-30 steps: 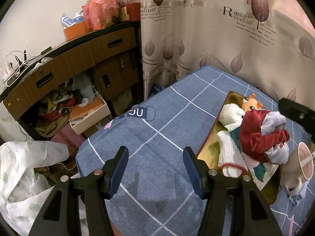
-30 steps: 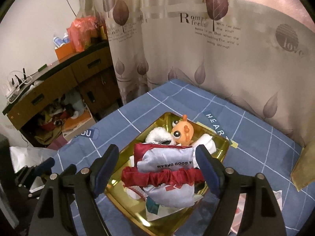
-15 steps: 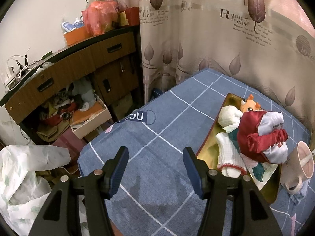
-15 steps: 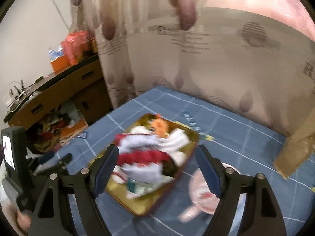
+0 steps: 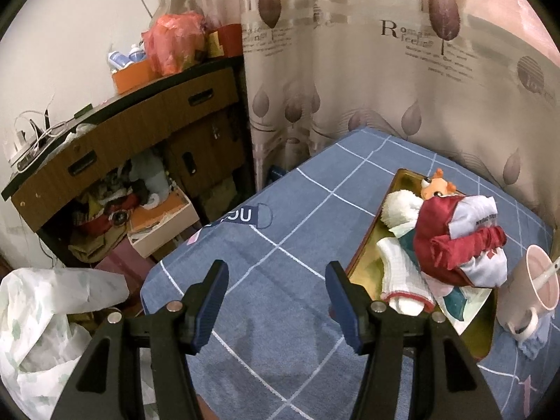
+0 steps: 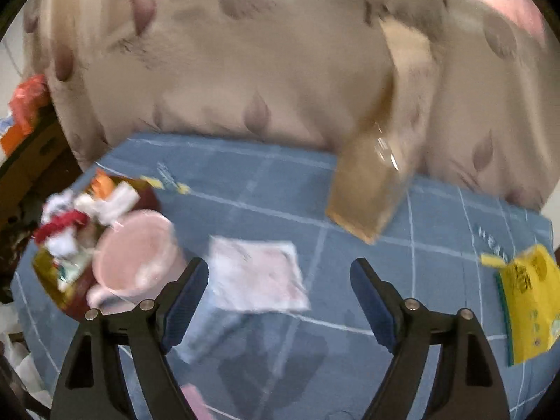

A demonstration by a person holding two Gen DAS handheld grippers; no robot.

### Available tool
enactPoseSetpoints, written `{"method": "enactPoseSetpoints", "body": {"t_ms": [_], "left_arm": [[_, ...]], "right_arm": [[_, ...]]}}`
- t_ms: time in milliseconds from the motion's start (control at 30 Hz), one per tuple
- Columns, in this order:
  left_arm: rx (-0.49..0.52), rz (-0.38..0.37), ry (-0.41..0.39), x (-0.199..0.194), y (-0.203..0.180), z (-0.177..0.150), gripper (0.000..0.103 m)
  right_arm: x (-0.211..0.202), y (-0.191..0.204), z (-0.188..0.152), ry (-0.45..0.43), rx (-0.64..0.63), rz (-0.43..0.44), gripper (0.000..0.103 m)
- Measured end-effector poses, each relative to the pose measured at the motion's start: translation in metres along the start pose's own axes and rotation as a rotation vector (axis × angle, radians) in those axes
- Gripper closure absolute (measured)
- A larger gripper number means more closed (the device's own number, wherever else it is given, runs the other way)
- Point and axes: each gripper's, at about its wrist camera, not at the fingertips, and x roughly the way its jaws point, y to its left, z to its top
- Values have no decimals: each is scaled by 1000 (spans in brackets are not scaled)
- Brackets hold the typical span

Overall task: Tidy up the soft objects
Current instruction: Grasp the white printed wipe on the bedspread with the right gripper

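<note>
Right gripper [image 6: 280, 297] empty, jaws apart and just widened, hanging above the pale folded cloth [image 6: 257, 276] beside the pink mug [image 6: 136, 262]. Left gripper [image 5: 276, 297] likewise apart, empty. Probably light and limp; best pinched at a raised edge.

left gripper [image 5: 276, 297]: black angular plastic arms, lower middle of the frame
left pads [image 5: 211, 301]: dark blue, ribbed, long
left screws [image 5: 174, 305]: round, silver
right gripper [image 6: 279, 301]: same black frame
right pads [image 6: 372, 302]: dark blue
right screws [image 6: 410, 303]: silver, paired each side
</note>
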Motion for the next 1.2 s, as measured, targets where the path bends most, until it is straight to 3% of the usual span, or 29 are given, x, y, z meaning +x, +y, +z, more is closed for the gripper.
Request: {"method": "enactPoseSetpoints", "body": {"t_ms": [267,667,900,1200], "left_arm": [[38,-33,-33,-5,-9,-2,44],[76,-32,-40,-1,-20,-3,44],[80,-35,-31,2,-22,-3,44],[98,-46,-36,0,-26,-4,44]], "right_arm": [[45,-13,-26,90,31,23,22],[102,0,-6,143,100,79,22],[128,-7,-13,196,83,-53,23],[107,-28,-36,149,39,-81,23]]}}
